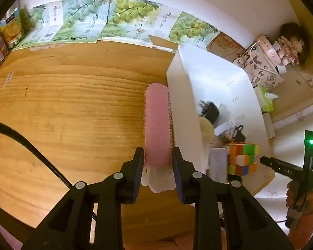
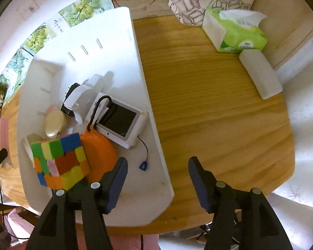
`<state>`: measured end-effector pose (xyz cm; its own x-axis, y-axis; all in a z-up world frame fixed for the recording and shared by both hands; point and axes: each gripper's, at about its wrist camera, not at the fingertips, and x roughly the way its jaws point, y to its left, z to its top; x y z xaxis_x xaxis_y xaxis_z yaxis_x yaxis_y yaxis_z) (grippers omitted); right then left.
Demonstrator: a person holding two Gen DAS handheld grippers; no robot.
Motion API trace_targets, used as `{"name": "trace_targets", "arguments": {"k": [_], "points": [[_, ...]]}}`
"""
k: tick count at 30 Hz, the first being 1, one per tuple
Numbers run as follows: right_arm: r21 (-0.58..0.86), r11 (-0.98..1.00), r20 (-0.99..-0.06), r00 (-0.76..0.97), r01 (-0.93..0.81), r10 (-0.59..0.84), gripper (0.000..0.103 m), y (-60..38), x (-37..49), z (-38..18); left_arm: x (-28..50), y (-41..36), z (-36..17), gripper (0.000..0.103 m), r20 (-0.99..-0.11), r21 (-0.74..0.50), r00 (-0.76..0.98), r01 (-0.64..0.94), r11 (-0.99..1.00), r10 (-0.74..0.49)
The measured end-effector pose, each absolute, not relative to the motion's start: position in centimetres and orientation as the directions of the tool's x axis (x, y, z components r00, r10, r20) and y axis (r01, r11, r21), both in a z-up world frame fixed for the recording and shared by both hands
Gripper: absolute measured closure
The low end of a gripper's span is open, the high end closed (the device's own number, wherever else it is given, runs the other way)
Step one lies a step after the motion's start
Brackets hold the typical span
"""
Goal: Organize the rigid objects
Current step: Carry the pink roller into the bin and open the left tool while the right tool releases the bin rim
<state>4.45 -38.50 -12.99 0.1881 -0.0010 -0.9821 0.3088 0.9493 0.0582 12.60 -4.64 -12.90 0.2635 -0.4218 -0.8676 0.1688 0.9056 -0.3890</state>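
Left wrist view: a pink hair roller (image 1: 157, 125) — bristly-edged, with a translucent white clip end — is clamped in the left gripper (image 1: 158, 160) above the wooden table (image 1: 73, 108), beside the white bin (image 1: 177, 95). The right gripper (image 2: 157, 179) is seen spread wide, empty. No writing can be read clearly.

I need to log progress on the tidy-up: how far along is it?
Mostly done: the puzzle cube, orange pouch and small screen device already lie in the white bin. In hand: the left gripper is shut on a pink roller beside the bin. The right gripper is open and empty. Left: the roller still has to go in.
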Motion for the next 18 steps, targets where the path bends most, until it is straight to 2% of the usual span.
{"name": "trace_targets", "arguments": {"k": [3, 6, 18], "points": [[0.070, 0.957, -0.978, 0.208, 0.283, 0.010, 0.034, -38.3, 3.5, -12.1, 11.3, -5.1, -12.0, 0.074, -0.860, -0.395, 0.279, 0.165, 0.904, -0.427], [0.056, 0.964, -0.976, 0.219, 0.259, -0.002, 0.024, -38.0, 3.6, -11.7, 10.4, -6.0, -11.0, 0.074, -0.854, -0.390, 0.301, 0.168, 0.906, -0.424], [0.203, 0.955, -0.931, 0.344, 0.214, 0.121, 0.016, -37.2, 2.9, -8.7, 9.6, -11.9, -8.7, 0.074, -0.828, -0.379, 0.341, 0.241, 0.893, -0.444]]}}
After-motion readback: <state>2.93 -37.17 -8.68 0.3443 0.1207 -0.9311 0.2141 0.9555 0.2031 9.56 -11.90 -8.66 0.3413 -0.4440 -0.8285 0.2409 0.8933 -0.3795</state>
